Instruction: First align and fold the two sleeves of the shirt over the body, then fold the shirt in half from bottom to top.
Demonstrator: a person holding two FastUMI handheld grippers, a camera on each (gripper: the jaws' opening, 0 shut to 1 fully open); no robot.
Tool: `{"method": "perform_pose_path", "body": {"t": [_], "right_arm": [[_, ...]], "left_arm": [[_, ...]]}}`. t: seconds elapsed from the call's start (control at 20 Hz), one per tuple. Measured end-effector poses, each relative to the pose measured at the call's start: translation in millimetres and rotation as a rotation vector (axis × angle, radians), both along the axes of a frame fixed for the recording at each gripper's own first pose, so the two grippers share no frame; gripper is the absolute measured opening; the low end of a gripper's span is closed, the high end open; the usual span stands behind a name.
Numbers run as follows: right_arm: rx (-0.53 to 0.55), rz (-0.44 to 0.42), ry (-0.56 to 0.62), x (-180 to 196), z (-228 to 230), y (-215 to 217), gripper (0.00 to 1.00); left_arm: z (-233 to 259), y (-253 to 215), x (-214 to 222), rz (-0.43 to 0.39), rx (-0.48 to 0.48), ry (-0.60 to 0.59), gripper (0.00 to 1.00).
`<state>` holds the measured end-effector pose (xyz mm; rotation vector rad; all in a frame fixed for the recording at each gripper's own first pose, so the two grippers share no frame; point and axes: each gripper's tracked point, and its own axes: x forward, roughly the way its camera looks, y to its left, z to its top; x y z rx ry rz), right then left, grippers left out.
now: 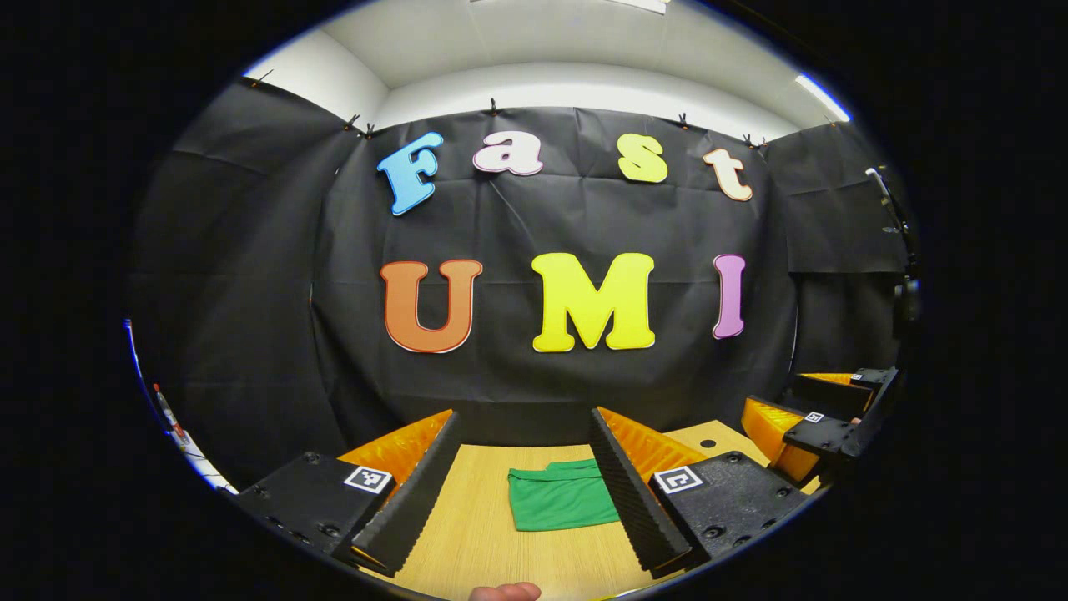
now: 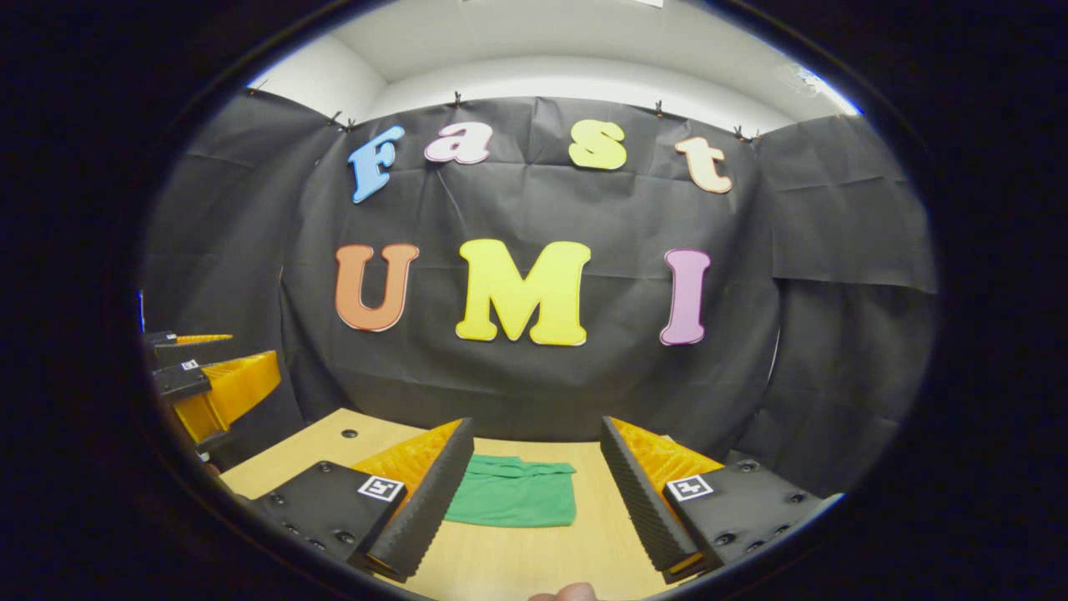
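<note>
1. The green fabric shirt (image 1: pixel 557 498) lies flat on the pale wood-grain bench (image 1: pixel 476 534), out ahead of both tools, already a compact rectangle with layered edges along its far side; in the right gripper view the shirt (image 2: pixel 513 492) shows the same shape.
2. The left gripper (image 1: pixel 526 480) is held above the bench, its jaws wide apart and holding nothing.
3. The right gripper (image 2: pixel 534 488) is likewise raised, jaws wide apart and empty; it also appears at the right edge of the left gripper view (image 1: pixel 822 426).
4. The finger pads (image 1: pixel 417 492) are ridged foam-like strips, likely to grip cloth well.
5. Judging by its look, the shirt is light, soft and limp: it will sag and crease when lifted, so corners or a doubled hem are the best places to pinch.
6. The folding appears largely done, judged by its neat outline.
</note>
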<state>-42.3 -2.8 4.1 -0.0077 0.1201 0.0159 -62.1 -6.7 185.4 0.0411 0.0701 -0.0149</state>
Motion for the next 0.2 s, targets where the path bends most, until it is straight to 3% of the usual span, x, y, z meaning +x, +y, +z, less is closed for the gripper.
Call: {"method": "perform_pose_path", "body": {"t": [0.2], "right_arm": [[0.006, 0.024, 0.02, 6.4, -3.7, 7.6, 0.98]], "left_arm": [[-3.1, 7.7, 4.7, 0.023, -0.006, 0.02, 0.98]]}}
